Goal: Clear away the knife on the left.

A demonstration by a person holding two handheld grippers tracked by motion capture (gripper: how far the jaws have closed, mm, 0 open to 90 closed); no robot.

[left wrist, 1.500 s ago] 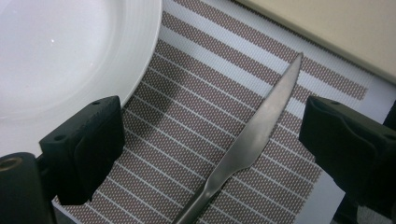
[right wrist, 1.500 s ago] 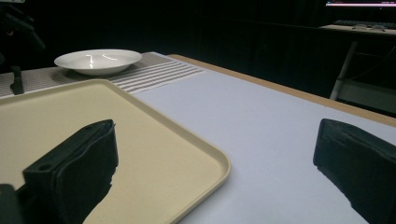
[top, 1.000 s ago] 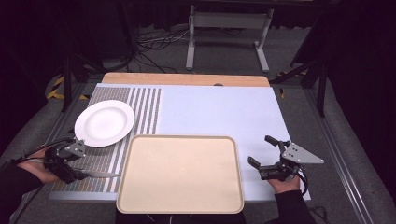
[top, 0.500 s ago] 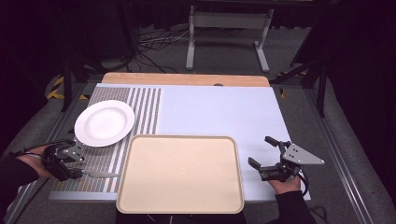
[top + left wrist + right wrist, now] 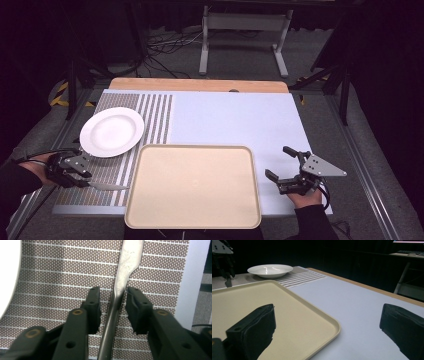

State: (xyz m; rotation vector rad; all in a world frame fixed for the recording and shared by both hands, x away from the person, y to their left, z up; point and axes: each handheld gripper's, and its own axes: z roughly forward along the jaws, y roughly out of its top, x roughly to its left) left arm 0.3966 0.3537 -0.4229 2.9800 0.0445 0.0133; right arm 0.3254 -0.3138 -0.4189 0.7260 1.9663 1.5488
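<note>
So the left gripper [image 5: 89, 181] is down at the near-left corner of the table, over the brown dotted placemat [image 5: 112, 172]. In the left gripper view there's a metal knife [image 5: 117, 297] running up between the jaws: the right jaw looks like it's touching the handle, the left one has a sliver of gap, so I can't tell if it's actually clamped or just straddling it. From the high view the knife's blade [image 5: 107, 186] pokes out toward the tray, lying flat on the mat.

The beige tray [image 5: 192, 186] sits front and centre, nothing on it. The white plate [image 5: 112, 132] is just behind the left gripper, partly on the striped part of the mat.

The right gripper [image 5: 281, 167] is off the tray's right edge over the pale blue table cover [image 5: 235, 120], jaws spread wide, holding nothing.
</note>
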